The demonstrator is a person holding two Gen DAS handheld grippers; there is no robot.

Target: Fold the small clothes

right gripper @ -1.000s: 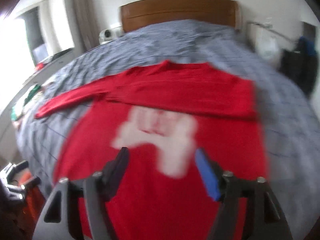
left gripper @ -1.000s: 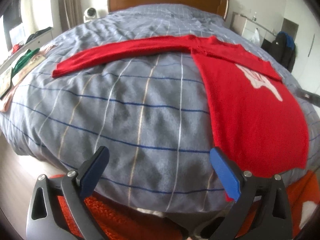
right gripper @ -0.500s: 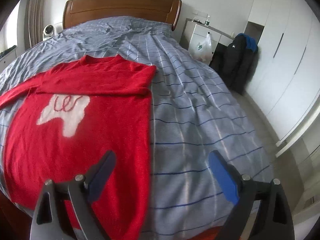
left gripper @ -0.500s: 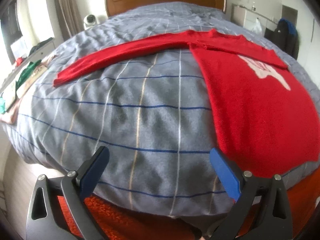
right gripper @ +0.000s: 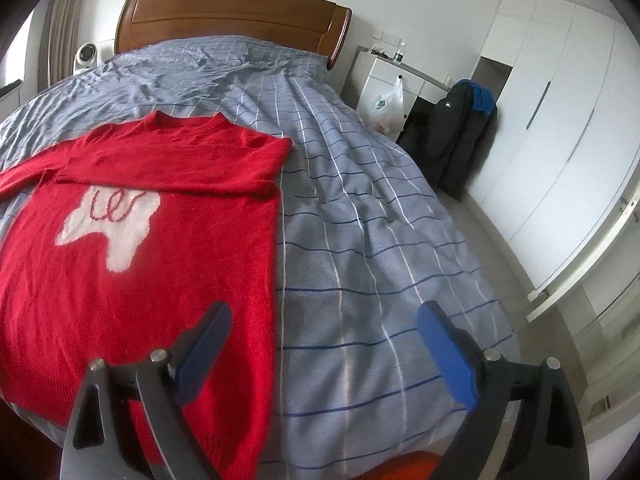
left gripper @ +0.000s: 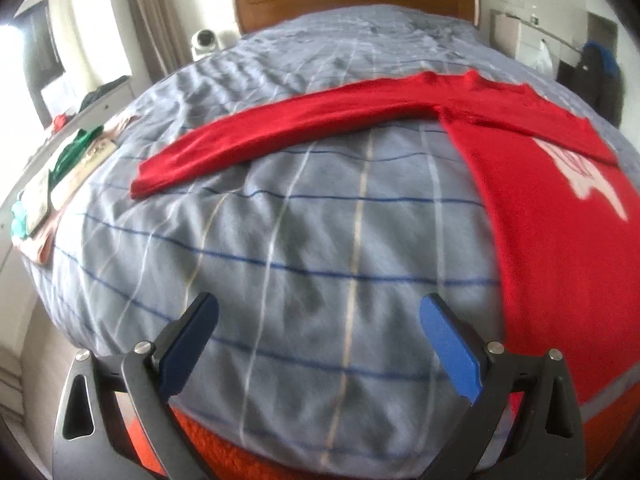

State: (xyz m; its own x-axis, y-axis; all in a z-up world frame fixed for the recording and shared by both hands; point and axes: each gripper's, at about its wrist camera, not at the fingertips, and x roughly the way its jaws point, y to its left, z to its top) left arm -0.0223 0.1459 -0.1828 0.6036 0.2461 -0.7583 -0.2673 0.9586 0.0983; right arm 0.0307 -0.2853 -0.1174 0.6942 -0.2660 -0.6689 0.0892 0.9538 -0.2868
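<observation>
Both views have shifted little since half a second ago: the left wrist view has swung slightly so the red sweater's body sits further toward the right edge, and the right wrist view is almost the same as before.

Nearest in the left wrist view, the left gripper (left gripper: 318,332) hangs released at the bottom of the frame, its blue-padded fingers (left gripper: 448,350) spread wide over the grey-blue checked duvet (left gripper: 320,216), holding nothing. Beyond it, the red knitted sweater with a white tooth-shaped patch (left gripper: 552,248) lies flat along the right side of the frame, and one long red sleeve (left gripper: 280,136) stretches out toward the centre left.

The right gripper (right gripper: 324,340) is likewise spread wide and empty at the bottom of its view, with its dark left finger over the sweater's lower edge (touching or just above, I cannot tell). The sweater (right gripper: 132,248) fills the left half of that frame, its other sleeve folded across the chest above the white patch (right gripper: 110,224). Further back, the brown wooden headboard (right gripper: 232,20) stands at the upper centre, with a dark jacket (right gripper: 456,136) and white wardrobe doors (right gripper: 560,120) on the right.
</observation>
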